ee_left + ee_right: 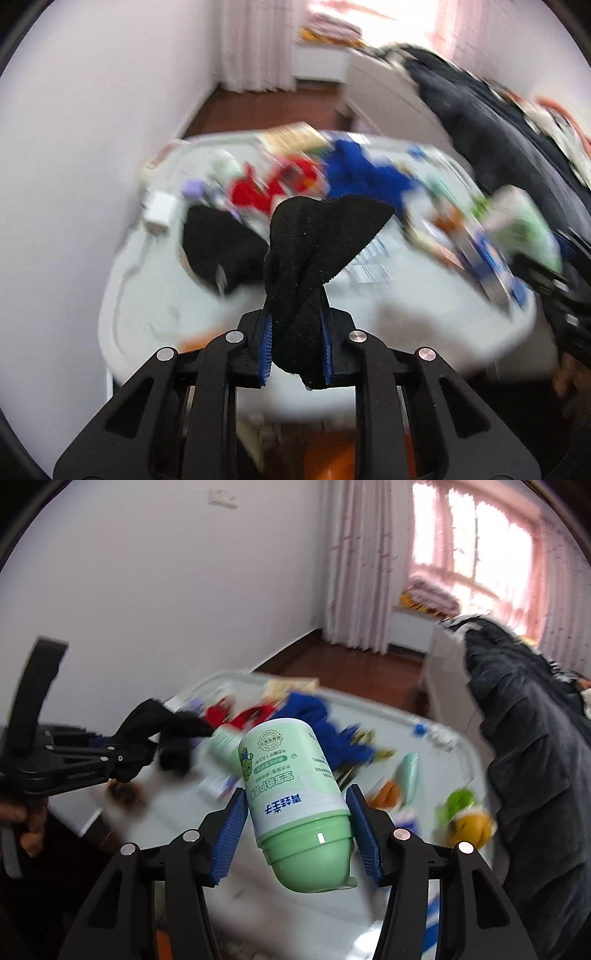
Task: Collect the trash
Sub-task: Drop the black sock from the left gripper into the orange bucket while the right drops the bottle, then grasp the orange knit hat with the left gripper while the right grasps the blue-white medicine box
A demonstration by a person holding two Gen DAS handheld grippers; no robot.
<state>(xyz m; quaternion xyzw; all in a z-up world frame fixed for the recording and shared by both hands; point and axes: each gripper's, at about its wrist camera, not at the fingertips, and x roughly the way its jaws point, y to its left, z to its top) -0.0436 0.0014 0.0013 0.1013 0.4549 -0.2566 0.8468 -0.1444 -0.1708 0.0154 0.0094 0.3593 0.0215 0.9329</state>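
Your left gripper [297, 343] pinches a black sock [314, 254] while your right gripper [299, 830] clamps a green bottle [295, 794] above the cluttered table [177, 812]

Black knitted fabric piece [310, 258]; pale green plastic bottle [295, 794] with white label, blue lettering; blue ribbed pads [231, 834].

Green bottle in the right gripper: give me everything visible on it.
The green bottle looks like glossy plastic: pale green and white label with Chinese print and a cartoon frog, darker green domed cap. It is held above the cluttered table, cap toward the camera, base tilted away to the upper left. The right gripper is shut on it, blue pads pressing near the cap joint. Nothing else touches it.
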